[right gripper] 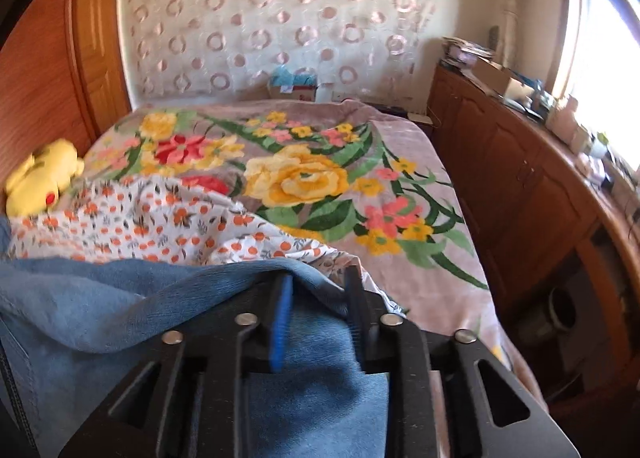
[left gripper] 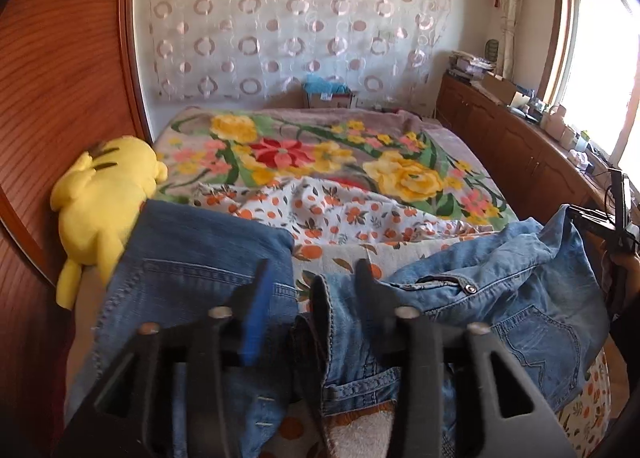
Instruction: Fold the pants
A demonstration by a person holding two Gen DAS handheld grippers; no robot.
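The fingers (left gripper: pixel 256 318) of the left gripper (left gripper: pixel 312 282) are standing apart, and a fold of the jeans (left gripper: pixel 192 258) is passing up between them near the right finger; I cannot tell if they are pinching it. The two fingers (right gripper: pixel 280 322) of the right gripper (right gripper: pixel 318 298) are also standing apart with denim bunched between them, and again I cannot tell whether they are holding it.

There is one pair of jeans, and it is lying crumpled at the near edge of the bed, on one orange-dotted sheet (left gripper: pixel 340 214) that is lying over one big flowered blanket (left gripper: pixel 304 146). One yellow plush toy (left gripper: pixel 100 198) is lying at the left side, against the wooden headboard (left gripper: pixel 60 78).

The left wrist view is showing a back pocket, a metal button and the right gripper at the far right. The right wrist view is showing only plain blue cloth, and one wooden cabinet (right gripper: pixel 512 178) along the window wall.
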